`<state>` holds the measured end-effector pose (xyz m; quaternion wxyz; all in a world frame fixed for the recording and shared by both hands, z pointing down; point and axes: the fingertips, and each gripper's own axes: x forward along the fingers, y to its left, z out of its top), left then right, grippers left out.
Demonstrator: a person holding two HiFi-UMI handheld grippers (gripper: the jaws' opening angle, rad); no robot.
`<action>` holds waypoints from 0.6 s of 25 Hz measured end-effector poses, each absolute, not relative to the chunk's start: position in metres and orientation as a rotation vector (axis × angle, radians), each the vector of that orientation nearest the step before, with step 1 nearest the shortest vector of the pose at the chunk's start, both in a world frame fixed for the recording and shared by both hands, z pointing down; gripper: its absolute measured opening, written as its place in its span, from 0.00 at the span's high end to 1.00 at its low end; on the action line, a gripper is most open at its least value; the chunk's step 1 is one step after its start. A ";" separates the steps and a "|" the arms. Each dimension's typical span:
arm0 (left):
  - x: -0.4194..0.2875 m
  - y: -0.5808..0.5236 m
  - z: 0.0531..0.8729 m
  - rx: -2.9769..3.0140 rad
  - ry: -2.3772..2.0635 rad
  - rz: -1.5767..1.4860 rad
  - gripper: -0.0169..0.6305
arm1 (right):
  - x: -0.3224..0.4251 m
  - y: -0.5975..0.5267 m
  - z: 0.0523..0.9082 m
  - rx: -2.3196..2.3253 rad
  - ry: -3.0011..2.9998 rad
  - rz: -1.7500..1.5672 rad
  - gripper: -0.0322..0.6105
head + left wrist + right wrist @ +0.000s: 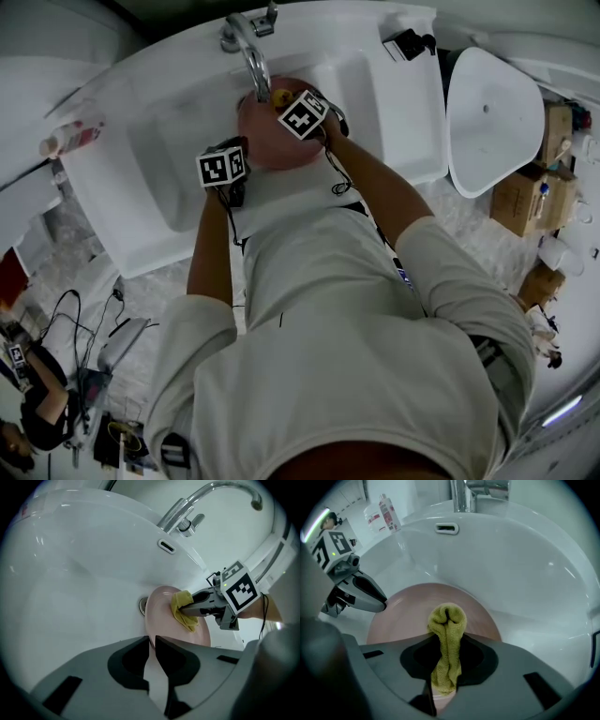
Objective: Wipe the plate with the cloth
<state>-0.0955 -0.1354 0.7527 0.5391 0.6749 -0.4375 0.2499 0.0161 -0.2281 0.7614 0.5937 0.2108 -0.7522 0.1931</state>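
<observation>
**Pale shirt, grey grippers, chequered cubes**

The person wears a pale short-sleeved shirt (328,319), and its sleeves (187,342) end above the elbows. The left gripper (152,637) and right gripper (448,633) have smooth grey shells with dark hollows behind the jaws. Each carries a cube (222,166) of black-and-white square markers, and thin black cables (231,220) trail from them

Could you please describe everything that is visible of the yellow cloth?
The yellow cloth looks like soft terry fabric, bunched into a narrow folded wad. The right claw is shut on it; a rounded end sticks out past the tips. That end appears to press on the face of the pink plate, which stands tilted in the white sink.
</observation>
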 end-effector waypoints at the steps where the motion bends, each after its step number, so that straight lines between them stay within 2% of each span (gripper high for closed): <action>1: -0.096 -0.135 0.752 1.613 -1.035 0.599 0.89 | 0.013 -0.227 0.762 0.485 -1.745 0.439 0.82; 9: -0.100 -0.133 0.751 1.615 -1.041 0.620 0.89 | -0.030 -0.180 0.757 0.205 -1.820 0.176 0.82; 15: -0.096 -0.136 0.760 1.609 -1.043 0.614 0.89 | -0.035 -0.133 0.766 -0.036 -1.839 0.048 0.82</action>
